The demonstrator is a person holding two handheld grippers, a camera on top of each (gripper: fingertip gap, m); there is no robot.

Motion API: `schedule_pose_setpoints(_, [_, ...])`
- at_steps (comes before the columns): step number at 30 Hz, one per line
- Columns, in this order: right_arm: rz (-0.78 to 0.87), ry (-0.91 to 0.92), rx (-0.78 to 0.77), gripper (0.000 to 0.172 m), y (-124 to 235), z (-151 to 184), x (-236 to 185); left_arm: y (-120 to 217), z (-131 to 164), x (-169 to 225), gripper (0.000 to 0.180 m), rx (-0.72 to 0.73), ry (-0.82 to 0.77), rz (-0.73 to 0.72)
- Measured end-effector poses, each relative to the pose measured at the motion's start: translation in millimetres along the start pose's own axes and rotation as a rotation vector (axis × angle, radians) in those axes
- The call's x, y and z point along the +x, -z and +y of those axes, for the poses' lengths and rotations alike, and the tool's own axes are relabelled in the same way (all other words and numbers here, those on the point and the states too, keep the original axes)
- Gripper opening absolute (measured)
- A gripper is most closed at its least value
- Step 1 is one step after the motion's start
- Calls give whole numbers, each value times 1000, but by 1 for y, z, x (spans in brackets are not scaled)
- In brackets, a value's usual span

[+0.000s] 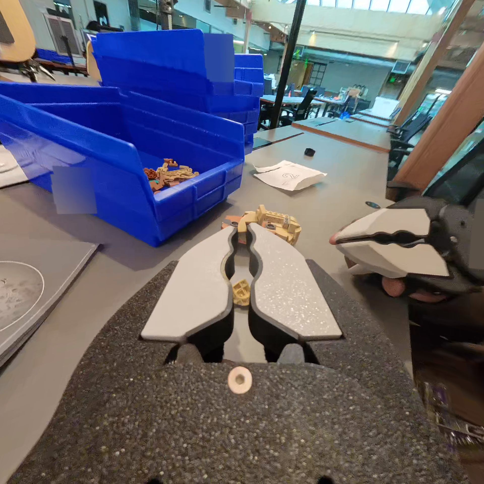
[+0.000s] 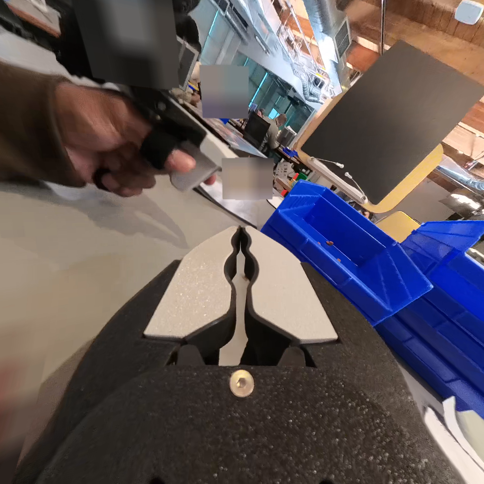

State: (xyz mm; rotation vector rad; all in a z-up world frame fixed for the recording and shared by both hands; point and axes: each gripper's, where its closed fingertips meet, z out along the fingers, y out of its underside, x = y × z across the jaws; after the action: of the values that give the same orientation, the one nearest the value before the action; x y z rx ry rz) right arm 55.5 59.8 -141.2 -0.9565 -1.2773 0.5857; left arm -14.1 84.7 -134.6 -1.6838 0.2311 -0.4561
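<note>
A tan and brown brick model (image 1: pixel 280 225) lies on the grey table (image 1: pixel 327 188) in front of a blue bin. My left gripper (image 1: pixel 242 228) is shut on a tan curved piece at the model's near left end. A small tan round piece (image 1: pixel 241 292) sits farther back between its fingers. My right gripper (image 2: pixel 240 231) is shut, with nothing plainly between its pads. It also shows in the left wrist view (image 1: pixel 337 238), hovering to the right of the model, and is held by a hand. The left gripper shows blurred in the right wrist view (image 2: pixel 193 172).
The open blue bin (image 1: pixel 199 193) holds several brown and tan brick pieces (image 1: pixel 170 172). More blue bins (image 1: pixel 162 68) are stacked behind it and show in the right wrist view (image 2: pixel 353 262). A white paper (image 1: pixel 290 175), a small black object (image 1: pixel 309 152) and a grey mat (image 1: pixel 39 275) lie on the table. The tips of one gripper are about 8 cm away from the tips of the other.
</note>
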Motion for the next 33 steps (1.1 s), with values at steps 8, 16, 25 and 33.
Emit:
schedule_pose_setpoints(8, [47,-29,-21,4,-7,4,7,-9,6,35,6,-22,-147,104])
schedule_pose_setpoints(16, [48,-68,50,16,-2,-8,10,-14,13,50,6,-49,-424,37])
schedule_pose_setpoints(25, [41,-72,58,11,-2,-9,9,-15,16,65,6,-42,-589,41])
schedule_pose_setpoints(33, [32,-69,87,8,1,-14,7,-13,13,69,6,-21,-546,89])
